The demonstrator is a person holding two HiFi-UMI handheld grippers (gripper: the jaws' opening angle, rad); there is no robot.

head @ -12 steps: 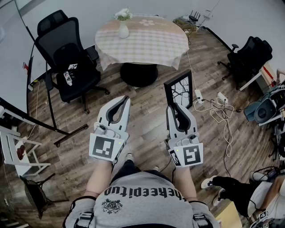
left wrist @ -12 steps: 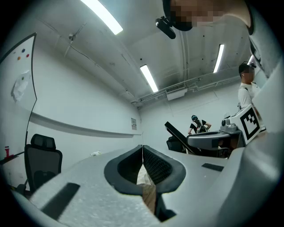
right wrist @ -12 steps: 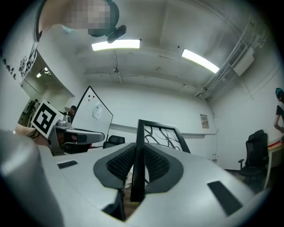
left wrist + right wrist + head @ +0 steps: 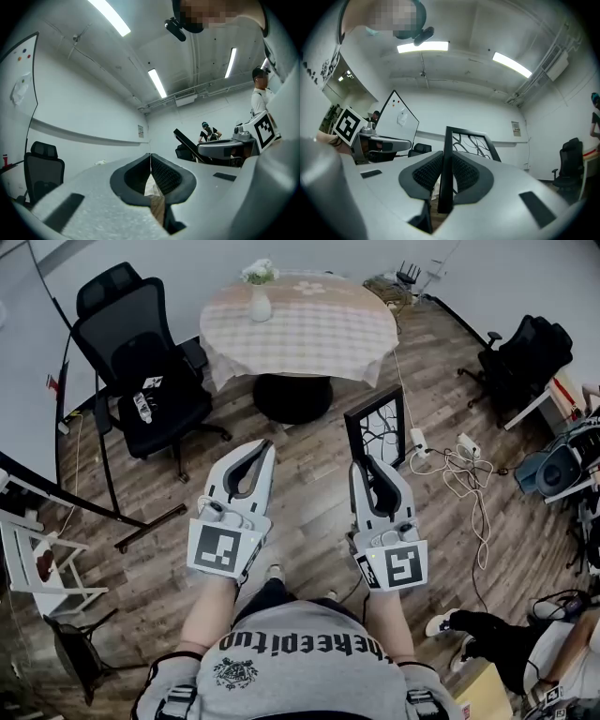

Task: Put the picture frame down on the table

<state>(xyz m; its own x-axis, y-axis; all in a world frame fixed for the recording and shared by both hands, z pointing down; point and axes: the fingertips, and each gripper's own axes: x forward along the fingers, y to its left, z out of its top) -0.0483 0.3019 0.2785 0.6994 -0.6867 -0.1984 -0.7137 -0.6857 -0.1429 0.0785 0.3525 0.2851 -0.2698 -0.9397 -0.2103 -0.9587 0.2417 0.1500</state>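
Looks like an office or lab workroom. Shown by black swivel chairs [image 4: 141, 362] on a wood floor [image 4: 309, 502], a whiteboard [image 4: 396, 124], strip lights [image 4: 423, 46] on a bare ceiling [image 4: 464, 70], a router [image 4: 410, 277], power strips [image 4: 466, 442] and loose cables [image 4: 473, 488]. Also a round cloth-covered tabletop [image 4: 319, 334] with a vase [image 4: 260, 304] of flowers.

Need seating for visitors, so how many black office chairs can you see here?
2. One black office chair stands left of the round table; the other chair is at far right, near the wall. Others may be hidden.
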